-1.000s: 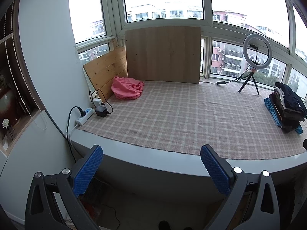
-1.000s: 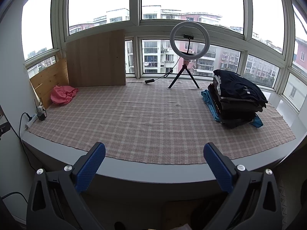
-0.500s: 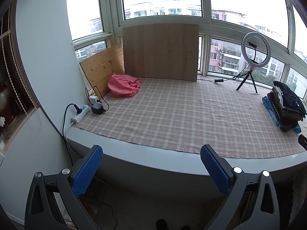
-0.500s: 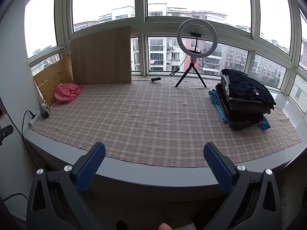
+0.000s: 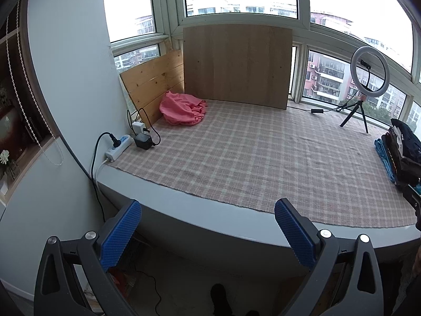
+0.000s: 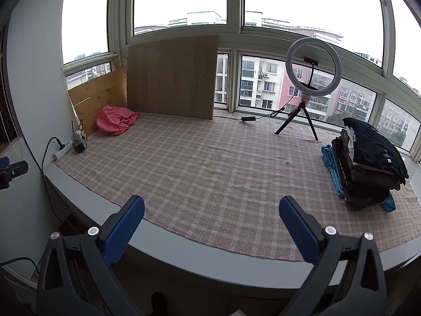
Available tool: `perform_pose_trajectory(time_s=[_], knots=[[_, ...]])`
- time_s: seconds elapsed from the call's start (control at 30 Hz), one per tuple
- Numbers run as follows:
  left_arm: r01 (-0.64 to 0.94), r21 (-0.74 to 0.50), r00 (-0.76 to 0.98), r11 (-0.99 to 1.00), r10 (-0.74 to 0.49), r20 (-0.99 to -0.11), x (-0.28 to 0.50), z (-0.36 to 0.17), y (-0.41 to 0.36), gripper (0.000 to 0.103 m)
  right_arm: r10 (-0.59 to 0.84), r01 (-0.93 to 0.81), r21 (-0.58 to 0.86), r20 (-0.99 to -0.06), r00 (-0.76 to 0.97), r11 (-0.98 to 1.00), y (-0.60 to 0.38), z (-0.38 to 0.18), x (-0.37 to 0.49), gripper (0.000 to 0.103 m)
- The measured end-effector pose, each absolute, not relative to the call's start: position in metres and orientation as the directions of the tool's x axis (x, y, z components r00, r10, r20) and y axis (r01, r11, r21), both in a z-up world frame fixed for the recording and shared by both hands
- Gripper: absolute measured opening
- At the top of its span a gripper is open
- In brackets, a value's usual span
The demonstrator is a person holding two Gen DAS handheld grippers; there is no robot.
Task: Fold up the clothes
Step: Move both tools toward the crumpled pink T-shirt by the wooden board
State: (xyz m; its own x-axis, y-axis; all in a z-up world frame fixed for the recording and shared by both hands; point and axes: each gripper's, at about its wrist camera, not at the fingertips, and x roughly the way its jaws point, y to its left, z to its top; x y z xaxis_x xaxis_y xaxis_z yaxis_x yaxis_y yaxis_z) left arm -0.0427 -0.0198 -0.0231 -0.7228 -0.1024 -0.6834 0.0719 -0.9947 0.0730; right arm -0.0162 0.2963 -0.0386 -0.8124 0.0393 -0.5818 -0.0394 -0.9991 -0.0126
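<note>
A crumpled pink garment (image 5: 182, 108) lies at the far left corner of the checked mat (image 5: 257, 158), against the wooden boards; it also shows in the right wrist view (image 6: 115, 119). A stack of folded dark clothes (image 6: 368, 163) on a blue item sits at the mat's right side, also seen in the left wrist view (image 5: 402, 155). My left gripper (image 5: 208, 231) is open and empty, in front of the platform's edge. My right gripper (image 6: 211, 226) is open and empty, at the front edge of the mat.
A ring light on a tripod (image 6: 311, 84) stands at the back right with its cable. A power strip with a black adapter (image 5: 126, 142) lies at the mat's left edge. Wooden boards (image 5: 236, 63) lean against the windows.
Both grippers have moved closer to the platform and turned a little left; the pink garment looks larger in both views. Both stay open and empty.
</note>
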Motion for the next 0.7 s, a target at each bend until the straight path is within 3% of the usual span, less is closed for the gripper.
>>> perform_pose_trajectory(time_s=[0.37,0.6,0.7], knots=[[0.123,0.029,-0.741,-0.992,-0.111,-0.663,-0.128,-0.024,-0.081,0.102,-0.176,0.04,0.24,-0.581,-0.795,-0.97,0.25,-0.045,-0.124,0.103],[0.125,0.003,-0.759,-0.992,-0.097,-0.644,-0.209,-0.016,-0.132,0.101,-0.077,0.065,0.041,-0.604,-0.794,-0.997,0.175,-0.038,-0.212,0.103],[0.116,0.0,-0.766,-0.993,-0.089,-0.637,-0.241,-0.013,-0.147,0.1,-0.086,0.084,0.031,-0.602,-0.794,-0.996,0.15,-0.032,-0.247,0.103]])
